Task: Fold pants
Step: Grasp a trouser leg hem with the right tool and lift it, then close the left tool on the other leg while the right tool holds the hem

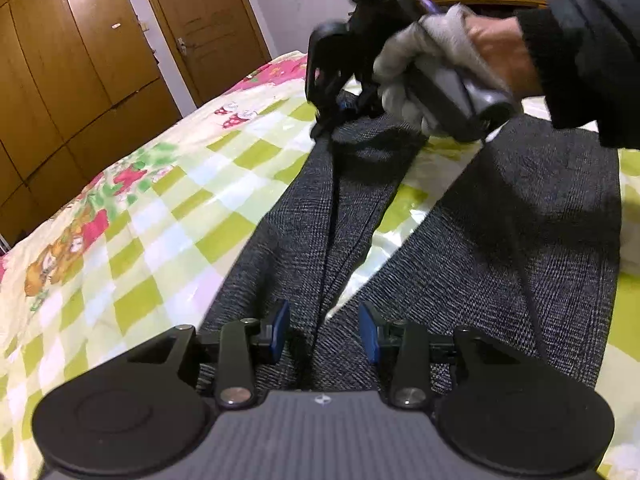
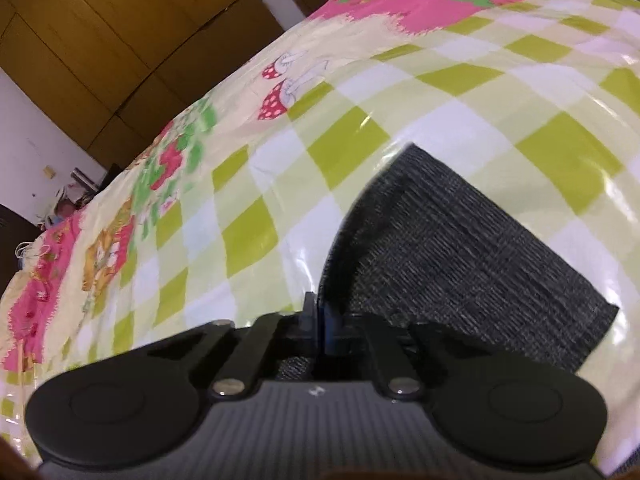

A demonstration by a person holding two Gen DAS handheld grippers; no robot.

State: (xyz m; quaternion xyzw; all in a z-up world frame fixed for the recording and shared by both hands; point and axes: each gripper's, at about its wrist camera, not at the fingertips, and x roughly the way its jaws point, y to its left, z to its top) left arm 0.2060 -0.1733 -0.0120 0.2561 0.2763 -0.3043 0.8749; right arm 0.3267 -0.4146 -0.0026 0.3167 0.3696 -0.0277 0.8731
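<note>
Dark grey woven pants (image 1: 304, 216) lie on a bed with a green-and-white checked cover (image 1: 160, 200), both legs running away from me. My left gripper (image 1: 324, 332) is open, its blue pads either side of a ridge of fabric near the crotch. My right gripper (image 1: 332, 116), held by a gloved hand, is at the far end of the left leg. In the right wrist view the right gripper (image 2: 320, 320) is shut on the edge of the pant leg's hem (image 2: 460, 248), which is lifted and curled.
Wooden wardrobe doors (image 1: 80, 60) and a door (image 1: 208, 20) stand beyond the bed's left edge. The bed cover (image 2: 280, 140) has pink cartoon borders. Clutter lies on the floor (image 2: 68, 204) off the bed's far corner.
</note>
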